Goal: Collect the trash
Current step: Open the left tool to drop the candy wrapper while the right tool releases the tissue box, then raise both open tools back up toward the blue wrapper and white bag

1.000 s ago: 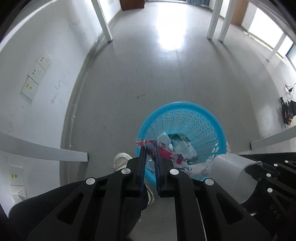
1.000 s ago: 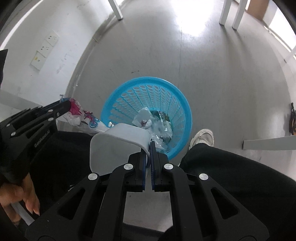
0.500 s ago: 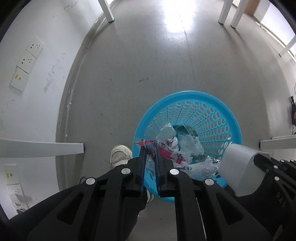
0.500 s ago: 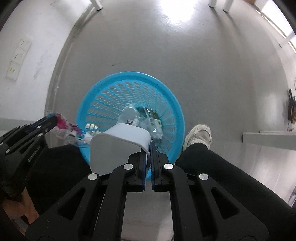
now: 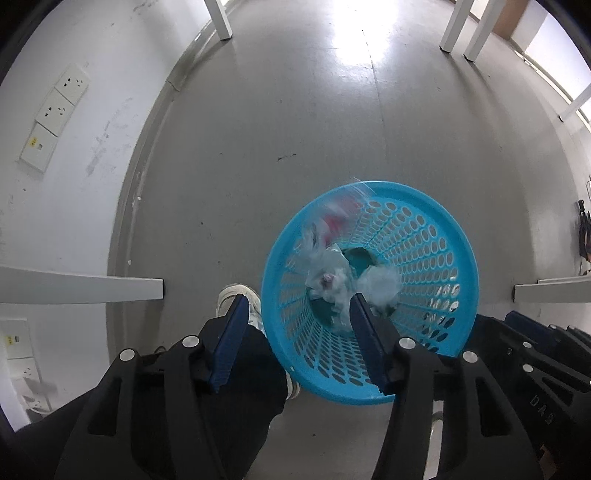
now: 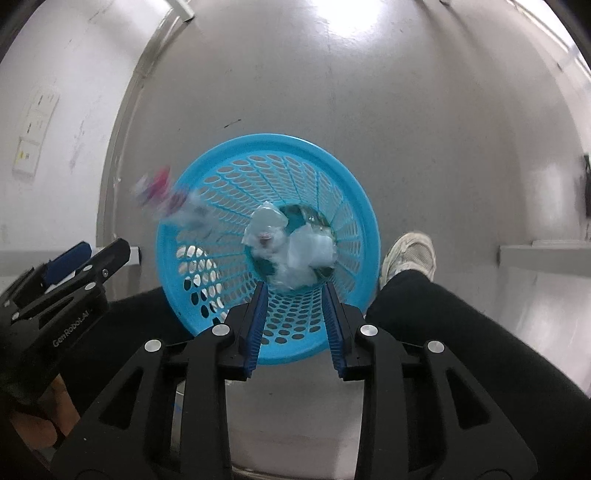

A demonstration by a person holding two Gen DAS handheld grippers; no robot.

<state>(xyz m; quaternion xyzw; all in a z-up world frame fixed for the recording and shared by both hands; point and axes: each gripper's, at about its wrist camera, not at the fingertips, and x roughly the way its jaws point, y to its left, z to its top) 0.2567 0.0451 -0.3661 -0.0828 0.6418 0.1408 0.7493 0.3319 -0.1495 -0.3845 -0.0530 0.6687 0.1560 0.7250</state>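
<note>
A blue perforated trash basket (image 5: pixel 424 221) stands on the grey floor, holding crumpled white and clear trash (image 5: pixel 332 280). It also shows in the right wrist view (image 6: pixel 325 166), with the trash (image 6: pixel 295 251) at its bottom. My left gripper (image 5: pixel 297 306) is open and empty above the basket's left rim. A red-and-white wrapper (image 5: pixel 332 221) is blurred, falling at the basket's left rim; it also shows in the right wrist view (image 6: pixel 159 190). My right gripper (image 6: pixel 295 291) is open and empty above the basket's near wall. The white cup is not in view.
A white wall with sockets (image 5: pixel 55 110) runs along the left. White table legs (image 5: pixel 218 18) stand at the back and horizontal bars (image 5: pixel 81 290) at both sides. The person's shoe (image 6: pixel 410 254) and dark trouser legs (image 6: pixel 461 325) flank the basket.
Both grippers have opened over the basket. The wrapper has left the left gripper and is falling. The white cup has left the right gripper and is out of sight.
</note>
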